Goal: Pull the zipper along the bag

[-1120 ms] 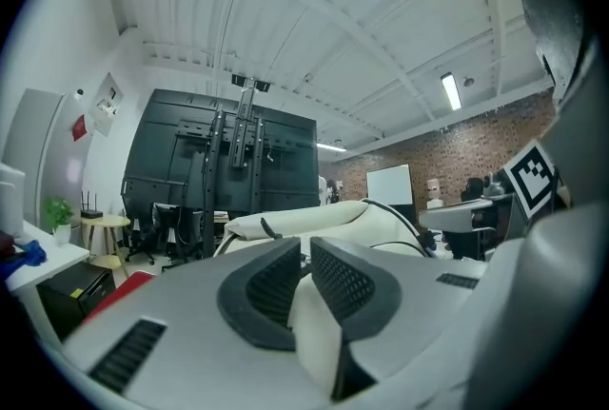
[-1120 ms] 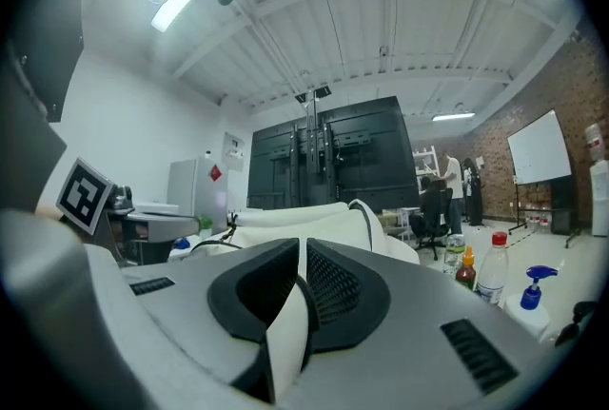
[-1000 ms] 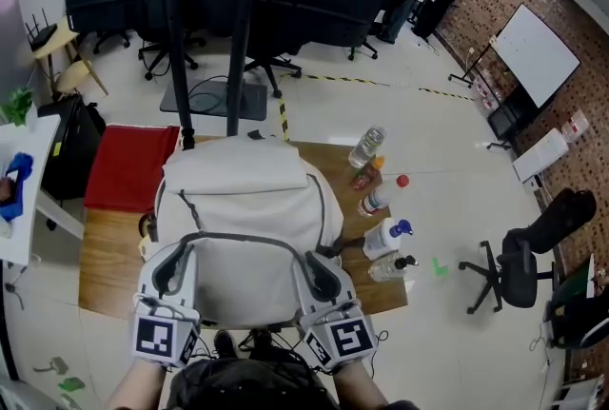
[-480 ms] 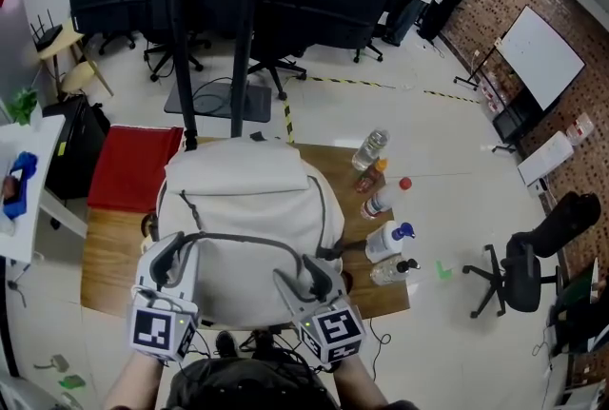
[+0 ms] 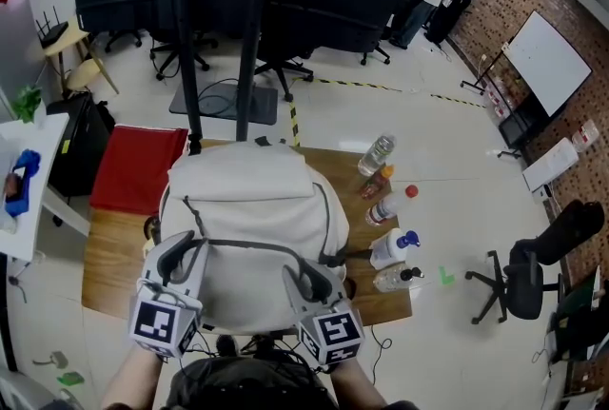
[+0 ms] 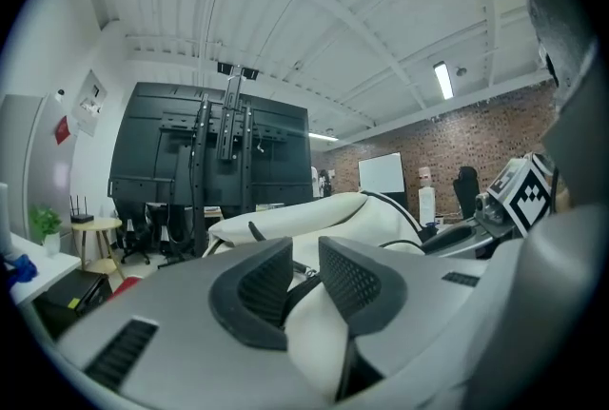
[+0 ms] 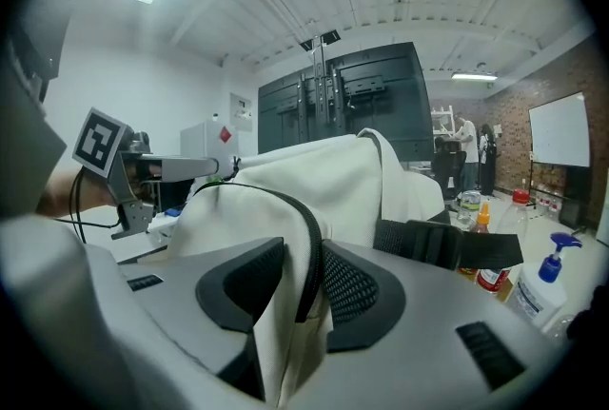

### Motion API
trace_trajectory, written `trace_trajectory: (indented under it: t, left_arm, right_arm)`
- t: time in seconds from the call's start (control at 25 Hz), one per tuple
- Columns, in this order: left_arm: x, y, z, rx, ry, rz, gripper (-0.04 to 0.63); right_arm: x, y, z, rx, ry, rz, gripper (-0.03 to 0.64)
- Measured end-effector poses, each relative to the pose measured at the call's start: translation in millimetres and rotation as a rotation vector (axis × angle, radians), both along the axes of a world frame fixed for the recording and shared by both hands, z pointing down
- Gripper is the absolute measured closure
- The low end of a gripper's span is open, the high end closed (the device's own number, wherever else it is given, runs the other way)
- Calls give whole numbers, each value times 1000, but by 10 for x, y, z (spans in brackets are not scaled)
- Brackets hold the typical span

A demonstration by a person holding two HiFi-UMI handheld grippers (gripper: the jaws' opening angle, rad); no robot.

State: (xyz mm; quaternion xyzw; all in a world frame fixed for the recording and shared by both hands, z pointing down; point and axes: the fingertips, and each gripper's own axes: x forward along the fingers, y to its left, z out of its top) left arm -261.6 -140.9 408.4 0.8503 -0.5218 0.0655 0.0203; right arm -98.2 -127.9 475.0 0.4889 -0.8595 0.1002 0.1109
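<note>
A white backpack (image 5: 247, 218) lies on the wooden table (image 5: 105, 256), its dark zipper line (image 5: 238, 244) curving across the near end. My left gripper (image 5: 181, 254) is at the bag's near left corner. In the left gripper view the left gripper (image 6: 304, 280) has white fabric and a black strap (image 6: 303, 292) pinched between its pads. My right gripper (image 5: 303, 277) is at the near right part of the zipper. In the right gripper view the right gripper (image 7: 303, 280) is closing, with a fold of the bag (image 7: 324, 180) and its zipper (image 7: 309, 237) between the pads, touching both.
Several bottles (image 5: 381, 151) and a spray bottle (image 5: 392, 248) stand on the table's right side, close to the bag. A red cushion (image 5: 138, 168) lies to the left. Black stand poles (image 5: 247, 37) rise behind the table. An office chair (image 5: 523, 275) is at the right.
My right gripper has shifted left along the bag's near edge, toward the middle. The left gripper has stayed at the left corner.
</note>
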Motion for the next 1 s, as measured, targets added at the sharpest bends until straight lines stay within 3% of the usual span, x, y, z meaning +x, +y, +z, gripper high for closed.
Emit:
trace_trajectory:
  t: [0.2, 0.28, 0.4, 0.64, 0.84, 0.92, 1.0]
  left_arm:
    - [-39, -53, 208, -132, -8, -20, 463]
    - [-53, -66, 260, -154, -23, -29, 458]
    - [-66, -127, 250, -177, 15, -46, 457]
    - [-45, -166, 309, -290, 47, -38, 443]
    - [-2, -214, 333, -319, 65, -27, 429]
    - [15, -216, 325, -300, 21, -20, 422]
    - [14, -208, 287, -245, -88, -12, 422]
  right_arm:
    - [3, -25, -1, -11, -12, -10, 523]
    - [0, -39, -8, -1, -21, -13, 528]
    - [2, -43, -9, 5, -27, -20, 532]
    - [42, -22, 7, 5, -31, -30, 537]
    - [58, -11, 13, 4, -37, -36, 537]
    - [78, 5, 57, -4, -33, -37, 538]
    - [82, 17, 70, -8, -32, -39, 538]
